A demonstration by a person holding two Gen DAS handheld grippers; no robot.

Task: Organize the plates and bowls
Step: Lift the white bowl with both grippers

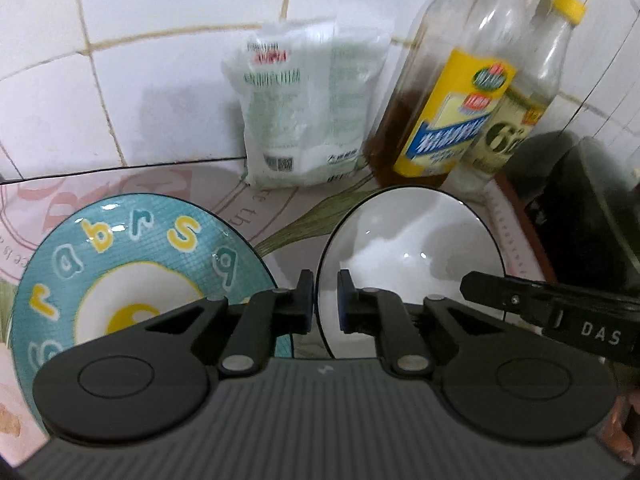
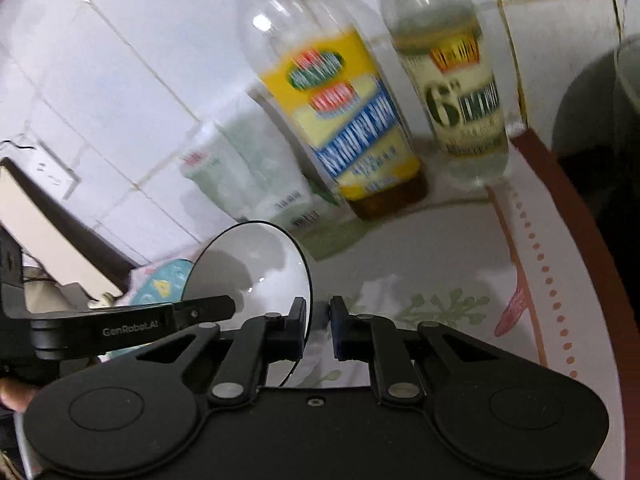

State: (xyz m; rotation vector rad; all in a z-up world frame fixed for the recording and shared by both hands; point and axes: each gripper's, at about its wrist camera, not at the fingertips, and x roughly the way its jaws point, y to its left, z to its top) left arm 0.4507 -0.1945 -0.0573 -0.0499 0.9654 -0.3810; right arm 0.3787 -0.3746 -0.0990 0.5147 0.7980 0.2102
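A white bowl with a thin black rim (image 1: 412, 256) sits on the patterned tablecloth; it also shows in the right wrist view (image 2: 256, 264). My left gripper (image 1: 325, 302) straddles its left rim, one pad on each side, a small gap still showing. My right gripper (image 2: 319, 328) straddles the bowl's right rim the same way; its finger shows in the left wrist view (image 1: 532, 300). A teal plate with yellow and white letters (image 1: 132, 268) lies to the bowl's left, and its edge shows in the right wrist view (image 2: 160, 284).
Against the white tiled wall stand a white bag (image 1: 304, 108), a yellow-labelled bottle with dark liquid (image 1: 448, 120) (image 2: 344, 120) and a clear bottle with a yellow cap (image 1: 524, 92) (image 2: 456, 92). A dark object (image 1: 580, 208) sits at the right, beyond the table's brown edge (image 2: 568, 200).
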